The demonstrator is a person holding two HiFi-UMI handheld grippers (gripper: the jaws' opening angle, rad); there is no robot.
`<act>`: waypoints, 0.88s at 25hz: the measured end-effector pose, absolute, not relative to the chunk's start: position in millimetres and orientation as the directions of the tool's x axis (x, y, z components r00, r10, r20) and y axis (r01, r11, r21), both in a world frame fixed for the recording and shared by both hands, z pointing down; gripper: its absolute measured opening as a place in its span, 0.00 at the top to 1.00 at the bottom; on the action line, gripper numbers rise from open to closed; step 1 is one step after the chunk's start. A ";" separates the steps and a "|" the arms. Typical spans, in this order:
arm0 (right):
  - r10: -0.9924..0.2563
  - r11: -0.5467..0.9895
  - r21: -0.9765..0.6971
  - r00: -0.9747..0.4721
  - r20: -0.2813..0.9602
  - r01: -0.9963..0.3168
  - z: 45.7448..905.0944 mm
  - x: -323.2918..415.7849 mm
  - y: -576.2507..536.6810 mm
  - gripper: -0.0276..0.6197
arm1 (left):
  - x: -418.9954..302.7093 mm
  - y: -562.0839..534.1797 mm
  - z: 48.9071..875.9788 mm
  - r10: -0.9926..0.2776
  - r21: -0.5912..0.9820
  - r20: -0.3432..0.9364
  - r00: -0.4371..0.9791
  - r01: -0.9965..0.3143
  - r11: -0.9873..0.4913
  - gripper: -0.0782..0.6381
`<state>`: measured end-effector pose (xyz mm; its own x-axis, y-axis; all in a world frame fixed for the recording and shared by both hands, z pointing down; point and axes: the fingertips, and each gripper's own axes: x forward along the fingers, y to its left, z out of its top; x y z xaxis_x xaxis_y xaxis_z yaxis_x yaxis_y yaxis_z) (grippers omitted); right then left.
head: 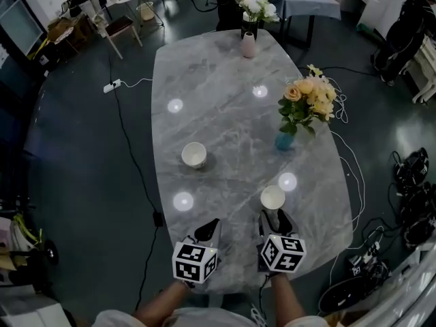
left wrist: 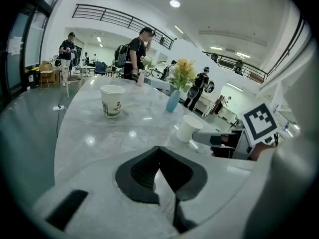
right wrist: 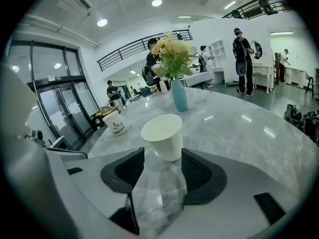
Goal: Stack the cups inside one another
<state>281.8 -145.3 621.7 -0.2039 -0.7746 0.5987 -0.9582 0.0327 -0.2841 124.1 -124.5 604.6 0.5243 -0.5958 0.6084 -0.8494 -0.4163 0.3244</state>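
Observation:
A plain white paper cup [head: 272, 197] stands upright on the marble table [head: 218, 94], near its front right. My right gripper [head: 274, 215] is open, and the cup [right wrist: 162, 133] stands at its jaw tips, its base just between them and not squeezed. A second cup with a printed picture [head: 194, 154] stands upright farther left and back, apart from both grippers; it is also visible in the left gripper view [left wrist: 112, 101]. My left gripper [head: 210, 225] hovers low over the table's front edge, shut with nothing in it [left wrist: 158, 151].
A blue vase of yellow flowers [head: 285, 140] stands behind the white cup, toward the right edge. A pink vase of white flowers [head: 248, 45] sits at the far end. Cables [head: 129, 148] lie on the floor to the left, and people stand beyond the table.

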 end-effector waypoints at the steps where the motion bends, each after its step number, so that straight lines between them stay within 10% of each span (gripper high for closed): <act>1: -0.772 0.036 -0.280 -0.205 0.602 -0.959 623.8 281.5 -147.2 0.65 | 123.9 -125.2 606.6 -0.595 0.325 0.611 0.522 -0.851 -0.412 0.90; 22: -0.770 0.044 -0.186 -0.152 0.620 -0.981 640.4 281.1 -176.9 0.62 | 114.7 -131.3 629.9 -0.579 0.325 0.653 0.489 -0.871 -0.368 0.90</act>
<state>281.1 -176.9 640.4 -0.1521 -0.7701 0.6195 -0.9815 0.0439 -0.1865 114.7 -131.3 629.9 0.4887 -0.5791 0.6525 -0.8709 -0.3682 0.3254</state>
